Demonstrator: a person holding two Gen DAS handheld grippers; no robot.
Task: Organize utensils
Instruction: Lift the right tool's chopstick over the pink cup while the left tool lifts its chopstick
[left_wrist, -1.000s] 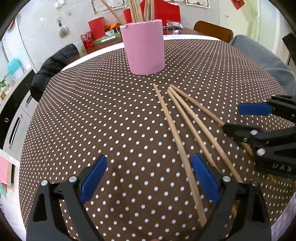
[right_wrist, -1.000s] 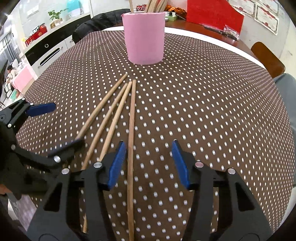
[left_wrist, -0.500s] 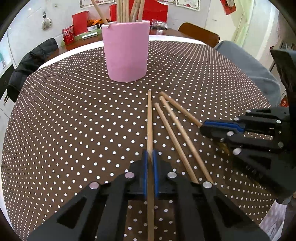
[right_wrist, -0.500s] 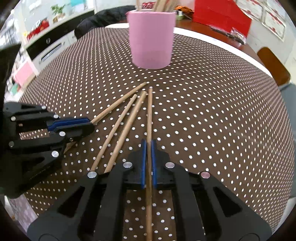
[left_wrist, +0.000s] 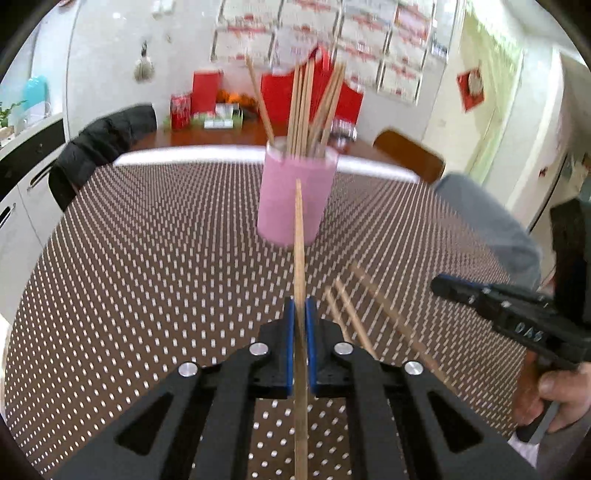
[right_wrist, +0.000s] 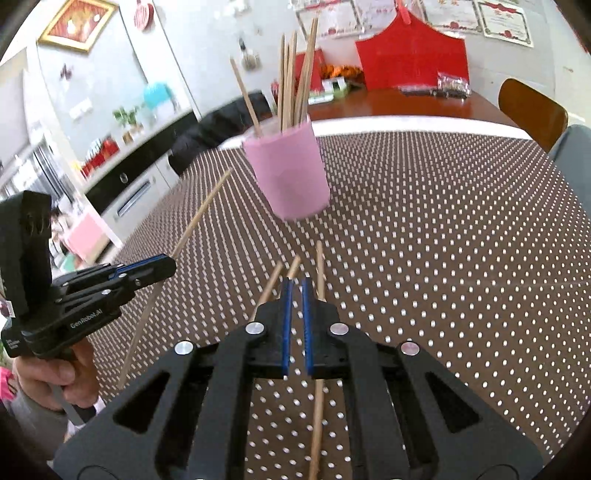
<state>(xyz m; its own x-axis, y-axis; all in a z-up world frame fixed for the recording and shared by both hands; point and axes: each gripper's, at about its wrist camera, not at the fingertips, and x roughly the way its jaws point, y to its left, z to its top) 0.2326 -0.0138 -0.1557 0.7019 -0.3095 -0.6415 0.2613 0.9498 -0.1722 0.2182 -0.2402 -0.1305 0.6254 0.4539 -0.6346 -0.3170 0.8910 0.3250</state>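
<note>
The left tool (left_wrist: 300, 325) is clamped on one chopstick (left_wrist: 299, 258), lifted off the desk (left_wrist: 147, 277) and pointing at the pink cup (left_wrist: 295, 199). The right wrist view shows that same stick from the side, slanting up out of the left tool (right_wrist: 162, 264) with its tip in the air, something the left camera flattens into a straight line. The right tool (right_wrist: 296, 325) has its blue pads nearly together with a slim gap, and nothing sits between them; in the left view it (left_wrist: 443, 286) is only a dark side-on shape, so its jaws are unreadable there. Three chopsticks (right_wrist: 319, 332) lie on the desk under and beside the right tool, their near ends hidden by its black body; in the left view they are blurred streaks. The cup stands upright, well beyond both tools, holding a bundle of sticks (right_wrist: 291, 81). The polka-dot cloth (right_wrist: 443, 240) smears with motion. Behind it, a red box (right_wrist: 410, 62), a brown chair (right_wrist: 532, 110) and a black jacket (left_wrist: 103, 140).
</note>
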